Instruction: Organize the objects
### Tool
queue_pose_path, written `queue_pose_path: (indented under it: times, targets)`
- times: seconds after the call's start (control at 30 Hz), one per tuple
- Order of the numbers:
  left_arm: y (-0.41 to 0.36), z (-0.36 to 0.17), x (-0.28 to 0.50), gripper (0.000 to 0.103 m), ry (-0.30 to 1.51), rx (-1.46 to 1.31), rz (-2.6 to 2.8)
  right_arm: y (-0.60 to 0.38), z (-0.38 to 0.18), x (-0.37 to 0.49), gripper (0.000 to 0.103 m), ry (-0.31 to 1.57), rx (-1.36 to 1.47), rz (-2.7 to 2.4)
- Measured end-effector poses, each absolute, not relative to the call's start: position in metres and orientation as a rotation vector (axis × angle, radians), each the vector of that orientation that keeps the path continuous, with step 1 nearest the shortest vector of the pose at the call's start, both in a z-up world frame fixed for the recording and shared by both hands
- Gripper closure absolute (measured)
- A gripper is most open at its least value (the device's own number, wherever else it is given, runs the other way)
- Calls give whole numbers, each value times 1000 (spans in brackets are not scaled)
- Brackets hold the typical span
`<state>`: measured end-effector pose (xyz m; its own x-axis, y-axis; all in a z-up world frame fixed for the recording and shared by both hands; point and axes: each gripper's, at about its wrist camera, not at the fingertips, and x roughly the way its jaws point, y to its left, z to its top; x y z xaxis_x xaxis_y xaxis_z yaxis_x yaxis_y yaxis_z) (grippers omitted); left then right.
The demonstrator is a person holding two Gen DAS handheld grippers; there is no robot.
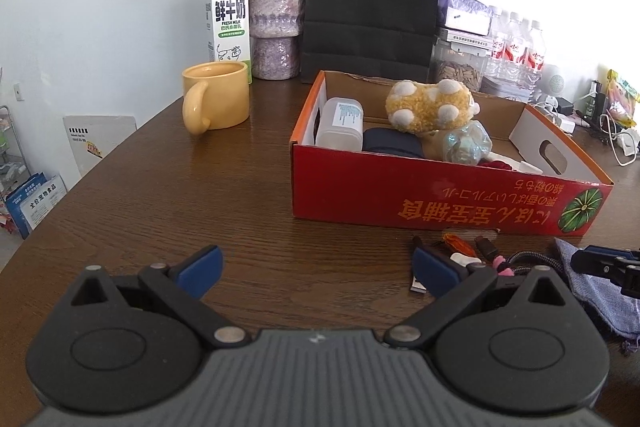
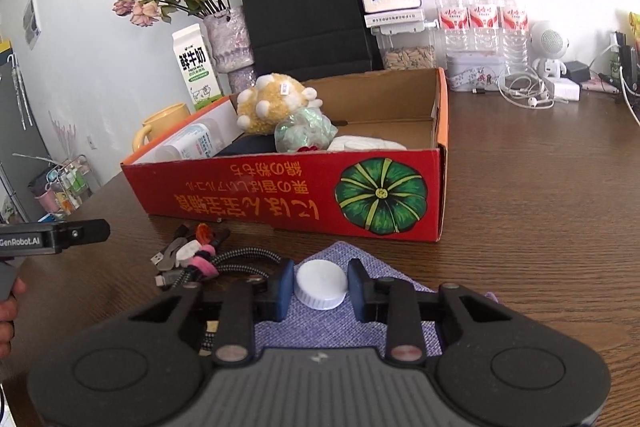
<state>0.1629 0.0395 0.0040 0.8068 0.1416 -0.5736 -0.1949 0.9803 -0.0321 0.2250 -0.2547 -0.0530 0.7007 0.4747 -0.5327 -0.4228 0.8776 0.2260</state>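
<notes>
On the table stood one red box with a printed green pumpkin, one "FRESH MILK" carton, one yellow mug and three labelled water bottles. The right gripper had its jaws around one white cap on a purple cloth, pads nearly touching it. The left gripper stood wide open, empty.

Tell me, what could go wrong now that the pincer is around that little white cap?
The white cap is low and round between the right gripper pads, with a small gap on one side, so it might slip or pop out when lifted.

It sits on the purple cloth, which could snag and get dragged along.

The red box wall stands just ahead; carried low, the cap might clip its edge.
</notes>
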Motion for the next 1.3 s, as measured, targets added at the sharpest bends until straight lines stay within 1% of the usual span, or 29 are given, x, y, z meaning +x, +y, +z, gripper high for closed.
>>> queue_pose_path:
  times: [0.3,1.2,1.3]
  targets:
    - [35,3,164,0,614,-79,178,-256,-46,214,75,512,59,462]
    - [8,-9,173,0,643,-66,90,-256,-38,199,75,408,5,414]
    - [2,-11,174,4,653,-53,71,-256,-38,199,75,409,4,414]
